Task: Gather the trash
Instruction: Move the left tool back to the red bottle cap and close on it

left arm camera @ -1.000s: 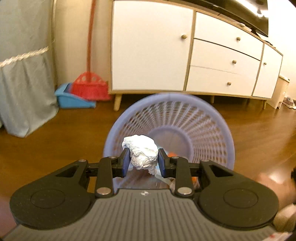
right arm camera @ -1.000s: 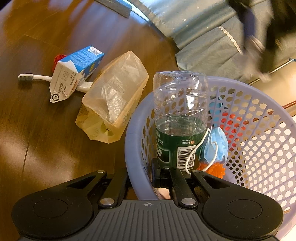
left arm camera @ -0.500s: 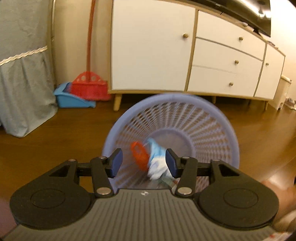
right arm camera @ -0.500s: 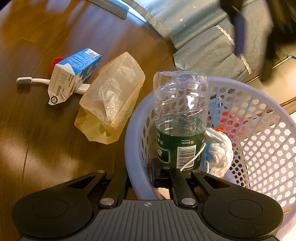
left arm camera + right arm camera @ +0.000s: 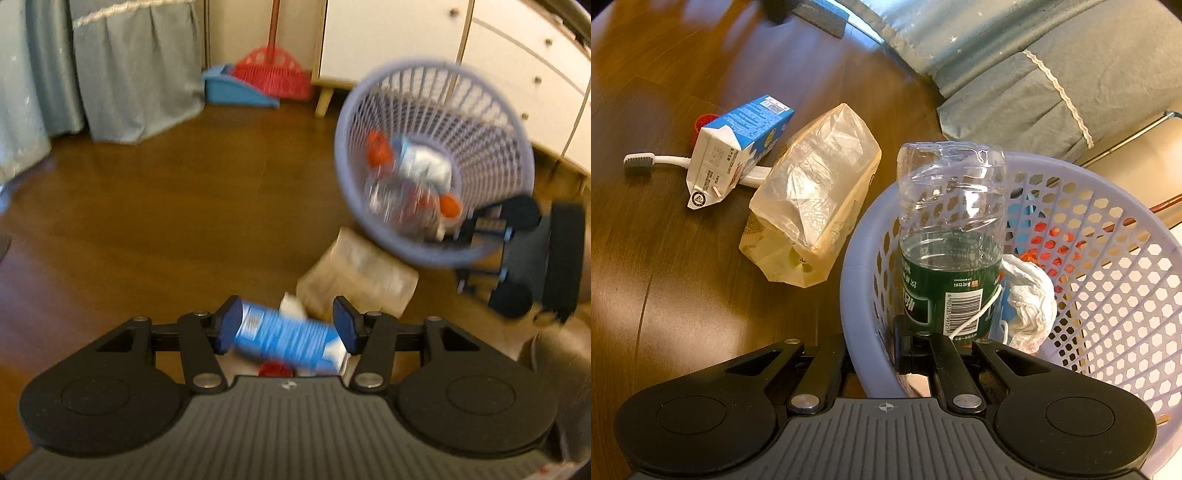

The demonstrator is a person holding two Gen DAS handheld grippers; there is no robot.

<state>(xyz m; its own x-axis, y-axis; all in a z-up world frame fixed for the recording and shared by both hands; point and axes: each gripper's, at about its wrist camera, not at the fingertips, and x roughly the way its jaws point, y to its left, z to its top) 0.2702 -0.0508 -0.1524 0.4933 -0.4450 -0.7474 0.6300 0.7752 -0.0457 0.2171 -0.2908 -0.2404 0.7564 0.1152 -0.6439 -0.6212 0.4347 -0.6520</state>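
My right gripper (image 5: 871, 354) is shut on the rim of the lilac mesh basket (image 5: 857, 266), one finger inside and one outside. Inside the basket are a clear bottle (image 5: 951, 236) with a green label, a crumpled white paper (image 5: 1030, 295) and a blue mask. On the wooden floor beside the basket lie a blue milk carton (image 5: 738, 147), a clear plastic bag (image 5: 812, 206), a toothbrush (image 5: 646, 162) and a red cap (image 5: 703, 122). My left gripper (image 5: 288, 328) is open just above the carton (image 5: 284, 338), which shows blurred between its fingers. The basket (image 5: 436, 88) hangs to its upper right.
A red broom (image 5: 273, 70) and blue dustpan (image 5: 236, 88) lean by the white cabinet (image 5: 388, 37) at the back. Grey-blue fabric (image 5: 129, 74) drapes to the floor on the left. Bare wooden floor (image 5: 147, 221) stretches left of the trash.
My left gripper opened and dropped the crumpled paper into the basket. It then swung away and down over the blue carton. The right gripper has kept its hold on the basket rim.
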